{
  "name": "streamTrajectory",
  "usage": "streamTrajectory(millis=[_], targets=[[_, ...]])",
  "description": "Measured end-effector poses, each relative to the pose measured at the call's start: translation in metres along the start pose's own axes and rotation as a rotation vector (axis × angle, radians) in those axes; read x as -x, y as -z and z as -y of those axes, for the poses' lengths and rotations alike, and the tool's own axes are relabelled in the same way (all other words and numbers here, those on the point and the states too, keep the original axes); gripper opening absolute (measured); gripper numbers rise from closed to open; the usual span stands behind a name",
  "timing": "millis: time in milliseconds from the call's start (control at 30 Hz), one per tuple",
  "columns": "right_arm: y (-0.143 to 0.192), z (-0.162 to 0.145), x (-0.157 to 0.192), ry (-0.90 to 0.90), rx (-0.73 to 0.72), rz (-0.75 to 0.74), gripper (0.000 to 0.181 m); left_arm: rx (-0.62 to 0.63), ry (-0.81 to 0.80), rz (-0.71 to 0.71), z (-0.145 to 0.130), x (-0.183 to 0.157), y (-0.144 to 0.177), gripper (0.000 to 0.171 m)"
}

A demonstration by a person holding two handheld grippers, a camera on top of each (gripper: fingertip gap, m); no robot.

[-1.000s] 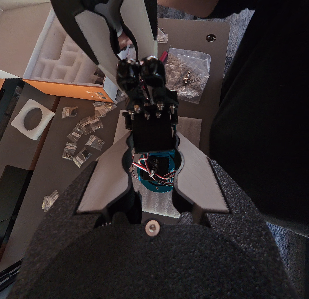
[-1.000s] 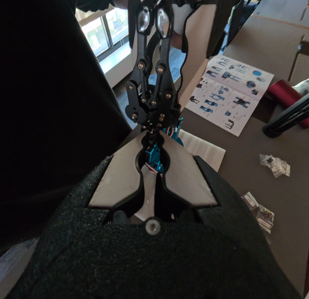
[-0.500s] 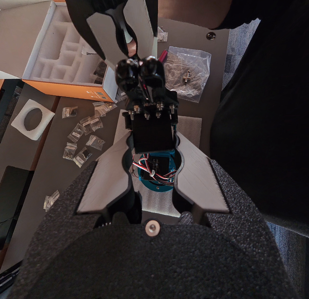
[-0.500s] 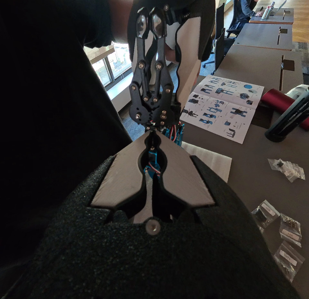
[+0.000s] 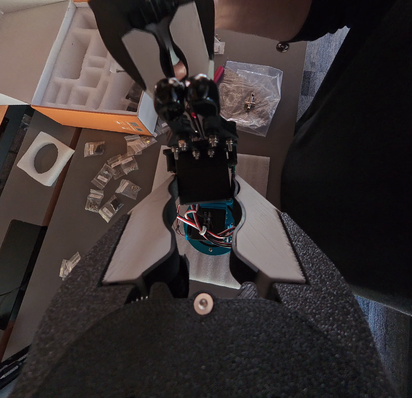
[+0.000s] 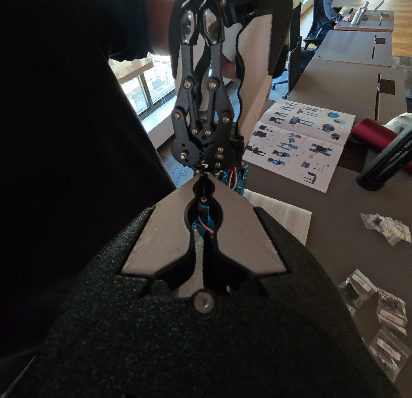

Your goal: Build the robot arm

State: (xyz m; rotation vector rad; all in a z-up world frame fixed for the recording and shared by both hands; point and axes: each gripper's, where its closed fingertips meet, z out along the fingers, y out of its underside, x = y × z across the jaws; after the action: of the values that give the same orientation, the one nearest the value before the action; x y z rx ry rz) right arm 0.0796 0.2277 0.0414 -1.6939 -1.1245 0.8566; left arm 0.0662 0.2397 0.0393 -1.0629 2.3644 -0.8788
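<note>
A grey counter [image 5: 142, 211] holds many small things in a bright room with a window [image 6: 147, 86] at the far left. An open orange box [image 5: 89, 91] with white foam inside sits at the far left of the counter. Little clear bags of screws [image 5: 116, 182] lie spread out near it. A square white foam piece [image 5: 45, 161] with a round hole lies farther left. A big clear plastic bag [image 5: 252, 97] with a small metal cross tool [image 5: 249, 103] on it lies at the far right. An open instruction booklet [image 6: 298, 142] lies flat on the counter, beside a red tube [image 6: 376, 135] and a black tube [image 6: 388, 162].

In the middle stands a small black robot claw [image 6: 200, 111] on a blue base [image 5: 208, 233] with red, white and black wires [image 5: 200, 227]. The base sits on a white foam sheet [image 6: 281, 215].

The left gripper [image 5: 202, 184] has its fingers clamped on the black block below the claw. The right gripper [image 6: 203, 182] has its fingers close together on a thin part just under the claw's gears. A person in dark clothes stands close by.
</note>
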Motion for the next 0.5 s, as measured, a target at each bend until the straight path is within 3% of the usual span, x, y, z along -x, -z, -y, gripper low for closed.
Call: streamTrajectory(millis=[267, 433, 500], targets=[[0.01, -0.003, -0.001, -0.028, -0.051, -0.058, 0.001, -0.002, 0.006, 0.002, 0.0, 0.0, 0.0, 0.047], [0.013, -0.008, 0.0, -0.05, -0.176, -0.291, 0.045, 0.001, 0.032, -0.007, 0.0, 0.001, 0.0, 0.047], [0.008, -0.001, 0.009, -0.005, -0.258, -0.412, 0.045, 0.01, 0.044, -0.013, 0.0, 0.001, -0.001, 0.047]])
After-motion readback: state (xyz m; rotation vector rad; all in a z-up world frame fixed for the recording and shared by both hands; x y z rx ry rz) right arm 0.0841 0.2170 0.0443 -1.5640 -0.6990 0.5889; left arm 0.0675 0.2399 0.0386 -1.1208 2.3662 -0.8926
